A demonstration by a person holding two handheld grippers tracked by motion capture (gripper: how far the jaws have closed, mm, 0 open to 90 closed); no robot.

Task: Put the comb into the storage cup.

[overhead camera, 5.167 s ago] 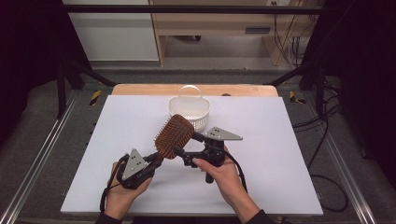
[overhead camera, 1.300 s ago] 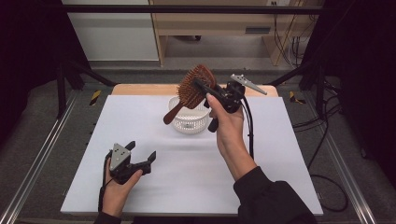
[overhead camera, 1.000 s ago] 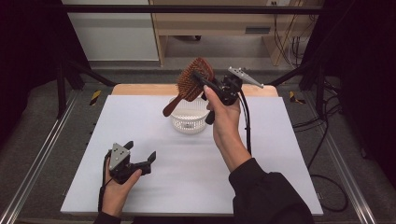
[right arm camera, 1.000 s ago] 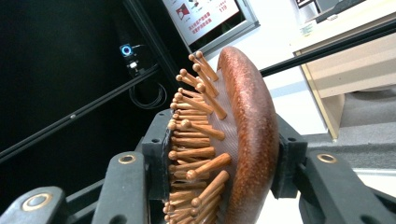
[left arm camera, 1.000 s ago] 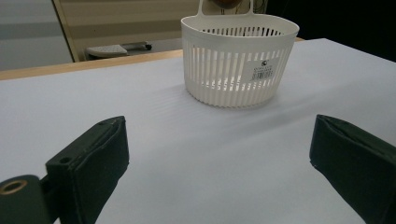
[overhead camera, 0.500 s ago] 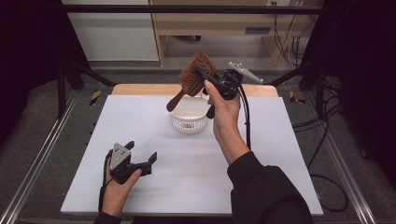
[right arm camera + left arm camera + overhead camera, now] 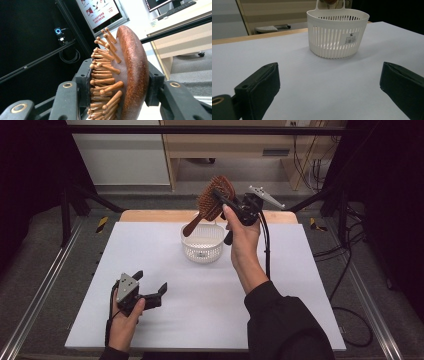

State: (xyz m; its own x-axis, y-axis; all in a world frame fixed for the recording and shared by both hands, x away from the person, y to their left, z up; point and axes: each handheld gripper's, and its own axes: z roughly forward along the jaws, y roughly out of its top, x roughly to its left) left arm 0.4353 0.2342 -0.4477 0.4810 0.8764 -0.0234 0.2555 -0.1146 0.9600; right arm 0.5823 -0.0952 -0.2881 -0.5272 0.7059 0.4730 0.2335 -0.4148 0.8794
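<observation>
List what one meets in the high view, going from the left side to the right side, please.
Left tongs → white basket → wooden hairbrush → right tongs, clamped on the brush head.

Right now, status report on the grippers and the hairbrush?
Right gripper clamped on hairbrush, handle over basket. Left gripper open, low over table. Nothing in the way.

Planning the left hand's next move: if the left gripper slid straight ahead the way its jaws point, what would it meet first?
Most likely the white basket: it stands ahead between the open jaws of the left gripper, slightly right of centre, with bare white table before it. Depth is hard to judge.
</observation>
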